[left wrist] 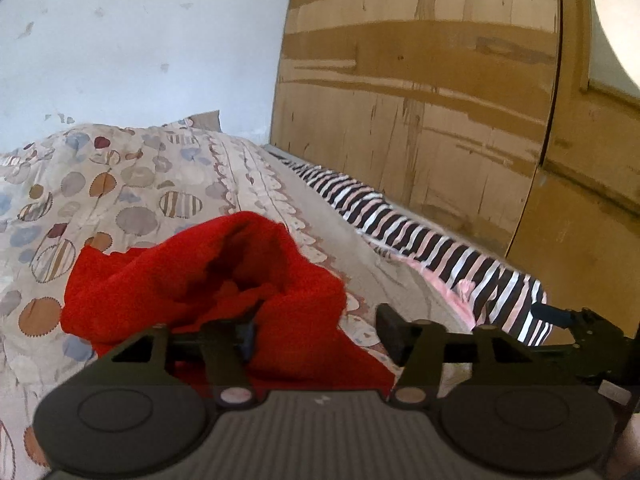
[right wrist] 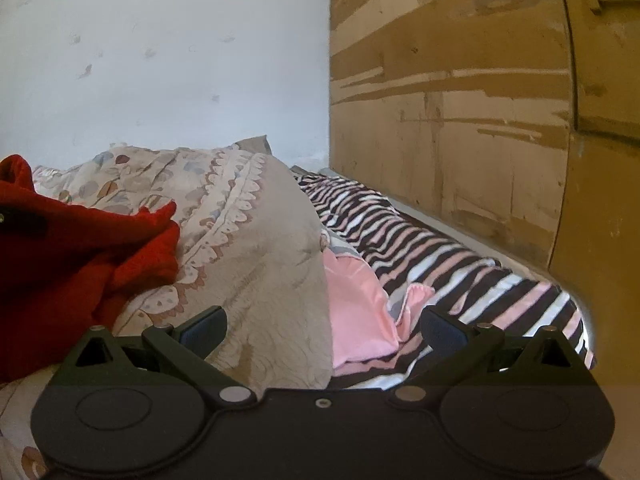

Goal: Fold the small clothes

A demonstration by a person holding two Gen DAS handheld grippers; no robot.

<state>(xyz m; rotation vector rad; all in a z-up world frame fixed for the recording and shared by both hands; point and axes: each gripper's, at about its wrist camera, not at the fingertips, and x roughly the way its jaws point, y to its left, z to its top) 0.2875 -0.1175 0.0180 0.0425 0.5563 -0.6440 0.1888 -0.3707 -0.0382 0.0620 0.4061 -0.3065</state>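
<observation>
A crumpled red knitted garment (left wrist: 208, 280) lies on the patterned beige quilt (left wrist: 132, 184). My left gripper (left wrist: 320, 332) is open, its jaws wide apart; the red cloth bunches over its left finger (left wrist: 246, 338) and fills part of the gap. In the right wrist view the red garment (right wrist: 72, 264) lies at the left. My right gripper (right wrist: 323, 328) is open and empty above the quilt's edge (right wrist: 260, 260), to the right of the garment. The other gripper's black tip (left wrist: 576, 320) shows at the right of the left wrist view.
A pink cloth (right wrist: 356, 308) and a black, white and pink striped sheet (right wrist: 460, 264) lie to the right of the quilt. A worn wooden wardrobe (left wrist: 440, 100) stands along the bed's right side. A white wall (right wrist: 160, 60) is behind.
</observation>
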